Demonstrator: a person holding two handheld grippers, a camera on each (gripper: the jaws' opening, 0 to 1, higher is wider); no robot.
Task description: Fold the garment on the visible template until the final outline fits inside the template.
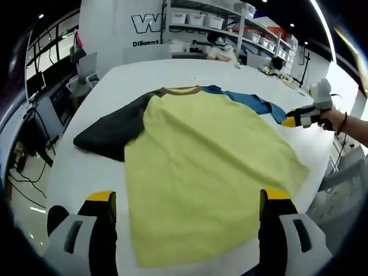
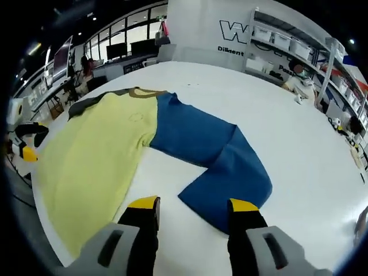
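A shirt with a yellow body point(image 1: 201, 172), a dark grey sleeve point(image 1: 112, 132) and a blue sleeve point(image 1: 253, 103) lies flat on the white table point(image 1: 86, 172). My left gripper point(image 1: 188, 198) is open above the shirt's hem, its jaws spread wide over the yellow cloth. In the right gripper view the blue sleeve point(image 2: 213, 149) bends toward me, and my right gripper point(image 2: 194, 206) stands open just short of its cuff. The right gripper point(image 1: 300, 117) also appears beyond the blue sleeve, held by a hand. The yellow body point(image 2: 92, 155) spreads to the left.
Shelves with bins point(image 1: 207, 20) and a white wall with lettering point(image 1: 144, 26) stand behind the table. Desks and cables point(image 1: 34, 132) sit off the table's left side. The left gripper point(image 2: 26, 144) shows at the table's edge. Bare white table point(image 2: 305, 149) stretches to the right.
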